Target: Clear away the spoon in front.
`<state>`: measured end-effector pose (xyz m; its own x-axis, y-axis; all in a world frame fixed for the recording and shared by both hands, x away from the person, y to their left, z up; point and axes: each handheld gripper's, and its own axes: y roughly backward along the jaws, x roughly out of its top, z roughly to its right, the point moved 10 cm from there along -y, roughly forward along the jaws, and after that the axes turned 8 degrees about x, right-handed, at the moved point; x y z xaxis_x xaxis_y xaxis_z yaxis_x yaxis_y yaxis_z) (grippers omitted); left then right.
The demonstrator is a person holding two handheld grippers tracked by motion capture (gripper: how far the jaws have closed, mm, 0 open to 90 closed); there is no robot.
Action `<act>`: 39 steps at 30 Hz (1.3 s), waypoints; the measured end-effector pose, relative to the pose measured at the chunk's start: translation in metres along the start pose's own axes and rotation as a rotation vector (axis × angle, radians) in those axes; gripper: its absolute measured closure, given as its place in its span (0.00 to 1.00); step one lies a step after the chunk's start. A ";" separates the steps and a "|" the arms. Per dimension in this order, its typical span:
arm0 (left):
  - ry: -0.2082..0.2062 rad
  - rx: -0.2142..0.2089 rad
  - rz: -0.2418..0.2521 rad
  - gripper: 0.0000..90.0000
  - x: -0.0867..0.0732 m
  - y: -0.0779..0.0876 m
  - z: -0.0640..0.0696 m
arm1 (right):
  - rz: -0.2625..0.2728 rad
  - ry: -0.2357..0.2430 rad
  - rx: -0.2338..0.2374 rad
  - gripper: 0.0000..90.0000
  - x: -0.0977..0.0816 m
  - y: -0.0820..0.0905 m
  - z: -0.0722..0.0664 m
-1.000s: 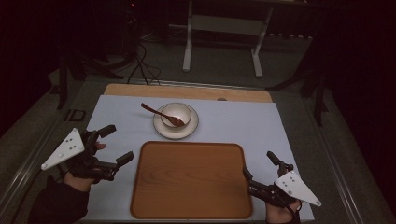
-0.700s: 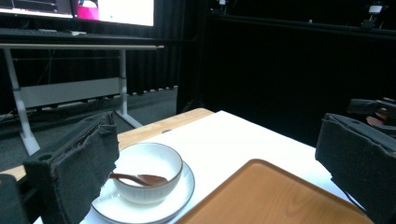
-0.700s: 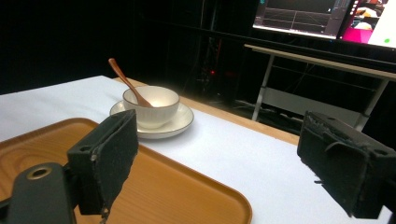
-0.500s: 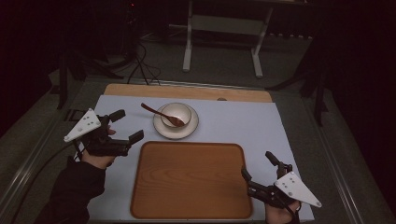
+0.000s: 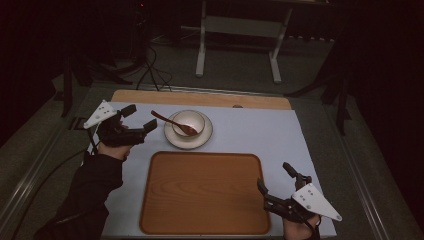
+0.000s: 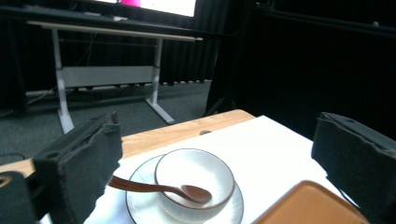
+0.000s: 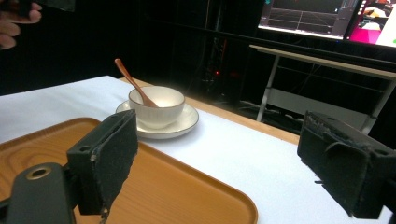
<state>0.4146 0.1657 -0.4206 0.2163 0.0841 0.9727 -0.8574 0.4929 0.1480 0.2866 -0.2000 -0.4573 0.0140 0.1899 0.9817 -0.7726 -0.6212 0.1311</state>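
1. The left gripper [image 5: 139, 118] hovers just left of the spoon's handle, jaws spread wide and holding nothing.
2. The spoon [image 5: 172, 122] rests tilted in the bowl [image 5: 188, 123], handle sticking out to the left; the bowl sits on a saucer [image 5: 206, 140].
3. The wooden tray [image 5: 202, 192] lies near the saucer, on the near side.
4. The right gripper [image 5: 275, 179] sits at the tray's right edge, jaws wide apart, holding nothing.

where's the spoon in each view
High view: spoon upper left of centre, bowl end in the bowl, handle pointing left toward the left gripper.
Left gripper view: spoon bottom centre, handle toward the left jaw.
Right gripper view: spoon upper left, handle rising from the bowl.
Shared landmark: the saucer under the bowl.
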 end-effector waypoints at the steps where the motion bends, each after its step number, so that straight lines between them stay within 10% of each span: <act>1: 0.015 0.005 -0.004 0.03 -0.001 -0.004 -0.003 | 0.000 0.000 0.001 0.14 0.000 0.000 0.000; 11: 0.130 0.064 -0.046 0.14 -0.020 -0.035 -0.023 | -0.012 -0.004 0.002 0.14 -0.002 -0.001 0.001; 28: 0.485 0.235 -0.168 0.32 -0.070 -0.070 -0.066 | -0.016 -0.008 0.013 0.14 -0.004 -0.002 0.000; 39: 0.565 0.253 -0.172 0.55 -0.082 -0.084 -0.071 | -0.025 -0.017 0.018 0.14 -0.006 -0.003 0.000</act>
<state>0.5017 0.1791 -0.5251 0.5138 0.4993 0.6977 -0.8574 0.3261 0.3982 0.2893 -0.1994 -0.4635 0.0445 0.1926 0.9803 -0.7605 -0.6297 0.1583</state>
